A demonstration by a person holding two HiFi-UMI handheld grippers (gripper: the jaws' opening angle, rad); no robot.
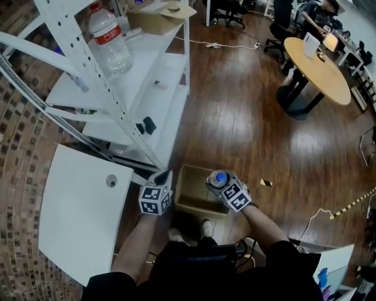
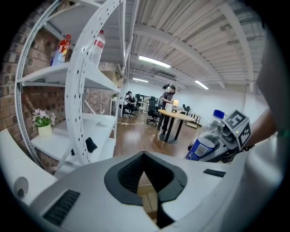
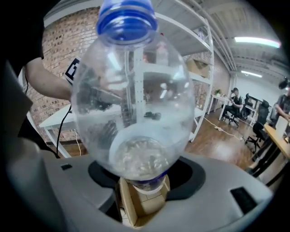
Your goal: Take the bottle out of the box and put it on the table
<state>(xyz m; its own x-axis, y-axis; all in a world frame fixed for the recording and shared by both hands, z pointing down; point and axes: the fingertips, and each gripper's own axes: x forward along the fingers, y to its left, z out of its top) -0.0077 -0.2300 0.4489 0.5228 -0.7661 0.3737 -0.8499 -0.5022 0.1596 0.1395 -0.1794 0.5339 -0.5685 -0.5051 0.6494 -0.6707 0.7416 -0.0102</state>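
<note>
My right gripper (image 1: 218, 182) is shut on a clear plastic bottle (image 1: 220, 177) with a blue cap, held upright over the open cardboard box (image 1: 189, 197) on the floor. In the right gripper view the bottle (image 3: 136, 90) fills the frame between the jaws (image 3: 142, 181), with the box (image 3: 138, 206) far below. The left gripper view shows the bottle (image 2: 206, 138) at the right. My left gripper (image 1: 164, 175) hangs beside the box's left edge, holding nothing; its fingertips (image 2: 144, 156) meet. The white table (image 1: 82, 229) lies to the left.
A white shelf rack (image 1: 126, 88) stands ahead on the left, carrying a large water bottle (image 1: 110, 41) and a cardboard box (image 1: 160, 16). A round wooden table (image 1: 317, 64) and office chairs stand at the far right. The person's feet (image 1: 188, 232) are behind the box.
</note>
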